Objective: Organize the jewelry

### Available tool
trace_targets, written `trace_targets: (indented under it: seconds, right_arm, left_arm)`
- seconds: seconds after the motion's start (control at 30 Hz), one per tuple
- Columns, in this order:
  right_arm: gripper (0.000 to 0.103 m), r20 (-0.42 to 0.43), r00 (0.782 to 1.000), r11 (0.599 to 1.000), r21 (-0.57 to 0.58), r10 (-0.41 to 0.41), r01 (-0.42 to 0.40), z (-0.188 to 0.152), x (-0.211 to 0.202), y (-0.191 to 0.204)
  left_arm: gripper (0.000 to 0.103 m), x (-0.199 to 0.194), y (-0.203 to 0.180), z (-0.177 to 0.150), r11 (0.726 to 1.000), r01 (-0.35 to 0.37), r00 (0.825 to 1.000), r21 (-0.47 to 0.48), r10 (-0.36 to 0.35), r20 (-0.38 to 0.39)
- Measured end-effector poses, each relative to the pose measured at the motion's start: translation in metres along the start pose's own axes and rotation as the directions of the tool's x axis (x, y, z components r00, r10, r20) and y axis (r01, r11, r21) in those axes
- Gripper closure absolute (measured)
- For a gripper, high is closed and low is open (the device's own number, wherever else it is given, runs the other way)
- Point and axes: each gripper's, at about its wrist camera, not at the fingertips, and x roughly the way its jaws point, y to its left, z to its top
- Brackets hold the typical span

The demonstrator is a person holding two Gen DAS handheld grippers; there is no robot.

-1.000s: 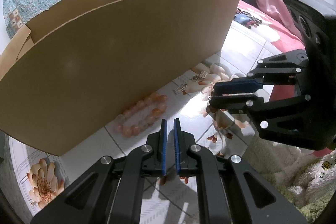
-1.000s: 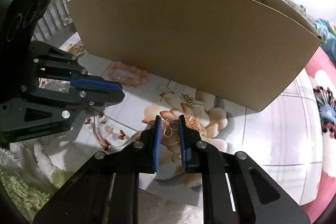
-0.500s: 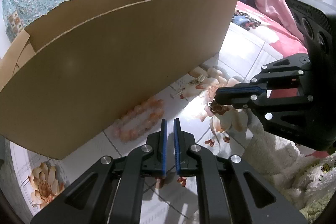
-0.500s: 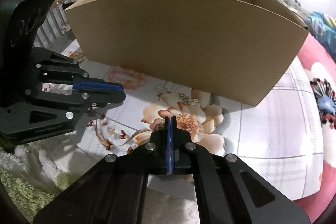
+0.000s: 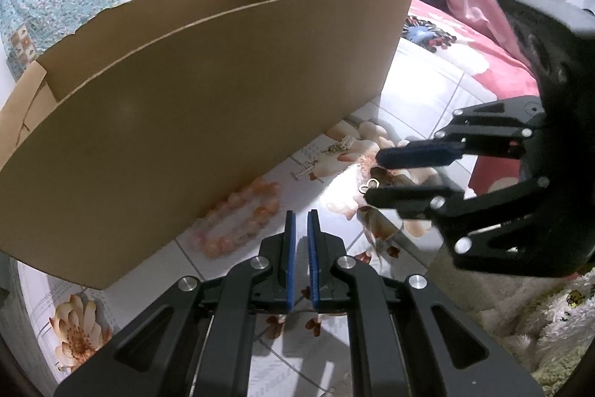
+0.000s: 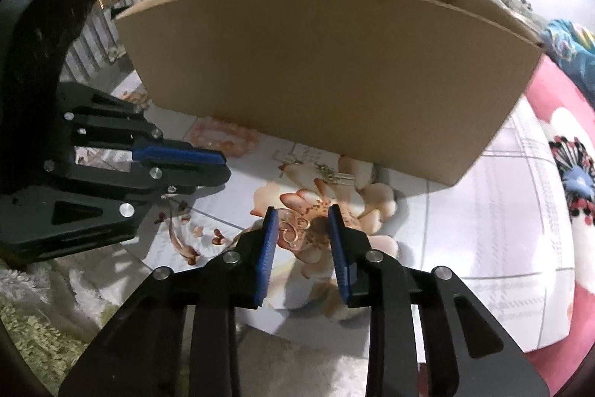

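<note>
Both grippers are held low over a flowered cloth in front of a cardboard box. On the right gripper the blue pads are spread wide apart, and a small gold looped piece of jewelry is seen between them; whether it touches the cloth cannot be told. On the left gripper the pads are nearly together, with only a narrow gap and nothing seen between them. A bracelet of peach beads is laid on the cloth just beside the foot of the box, and two small silver clasps are set near it, apart from the looped piece.
</note>
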Motion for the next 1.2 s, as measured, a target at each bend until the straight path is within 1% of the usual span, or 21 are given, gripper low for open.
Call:
trace_targets:
  seconds: [0.1,0.13,0.17,0.2,0.4,0.77,1.0,1.2]
  right_arm:
    - [0.077,0.0,1.0,0.999,-0.022,-0.028,0.028,0.001,0.001,0.005]
    - [0.079,0.0,1.0,0.999,-0.012,-0.03,0.03,0.001,0.002,0.005]
    - [0.087,0.0,0.999,0.999,-0.005,-0.034,0.034,0.001,0.002,0.007]
    - [0.089,-0.001,0.999,0.999,0.002,-0.035,0.035,0.0,0.001,0.008]
    - [0.089,0.005,1.0,0.999,0.018,-0.029,0.029,0.004,0.004,0.003]
    - [0.089,0.021,1.0,0.999,0.038,-0.019,0.019,0.0,-0.004,-0.005]
    - [0.089,0.066,0.996,0.996,0.075,-0.056,0.051,-0.002,-0.025,-0.018]
    - [0.089,0.091,0.992,0.989,0.132,-0.082,0.07,-0.007,-0.037,-0.037]
  left_arm:
    - [0.097,0.001,0.003,-0.002,1.0,0.0,1.0,-0.006,0.0,-0.005]
    - [0.097,0.001,0.003,-0.002,1.0,0.0,1.0,-0.006,0.0,-0.007]
    - [0.097,0.001,0.004,-0.002,1.0,-0.001,1.0,-0.005,0.001,-0.008]
    - [0.097,0.0,0.003,-0.002,1.0,-0.001,1.0,-0.002,0.001,-0.007]
    - [0.097,-0.002,0.001,0.0,1.0,-0.005,1.0,0.008,0.005,-0.002]
    - [0.097,-0.004,-0.002,0.001,1.0,-0.012,1.0,0.014,0.012,0.004]
    - [0.097,-0.003,-0.004,0.003,1.0,-0.014,1.0,0.016,0.014,0.006]
    - [0.097,0.003,-0.012,0.01,0.999,-0.008,1.0,0.048,0.007,0.024]
